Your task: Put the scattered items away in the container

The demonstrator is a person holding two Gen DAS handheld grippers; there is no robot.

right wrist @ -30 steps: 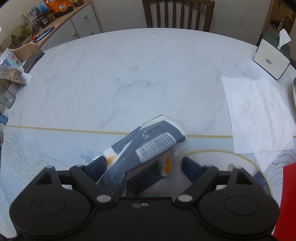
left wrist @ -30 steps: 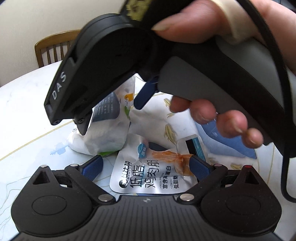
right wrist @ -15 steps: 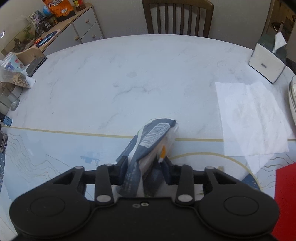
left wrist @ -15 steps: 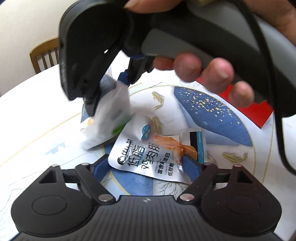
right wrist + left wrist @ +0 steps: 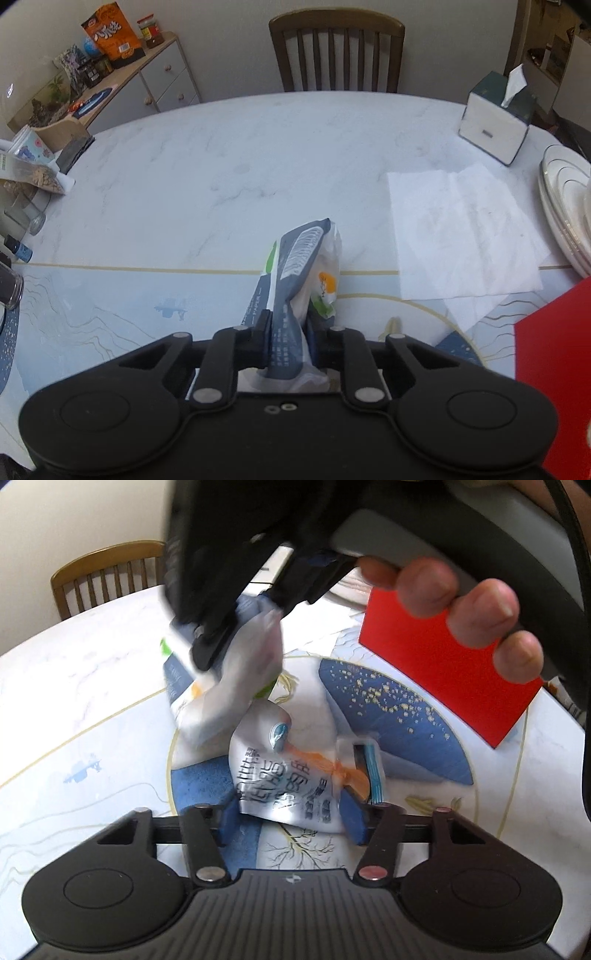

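both claws clamped on packets

left wrist view, left to right: a wooden chair [image 5: 107, 576] stands at ten o'clock behind the marble table [image 5: 74, 686]. the right gripper [image 5: 225, 635] reaches in from twelve o'clock, blurred, its jaws closed on a grey-and-white tissue pack [image 5: 236, 679] that hangs clear of the table. at six o'clock the left gripper [image 5: 291, 814] has just been closing, and its blue pads press both edges of a silver chicken pouch [image 5: 288, 775], buckling it. a red box [image 5: 447, 672] lies at two o'clock, with the person's fingers [image 5: 480, 605] above it.

right wrist view: a sideboard [image 5: 122, 85] at ten o'clock, the pinched tissue pack at centre pointing to twelve, a paper sheet [image 5: 465, 229] at three o'clock, a tissue box [image 5: 498, 118] at two.
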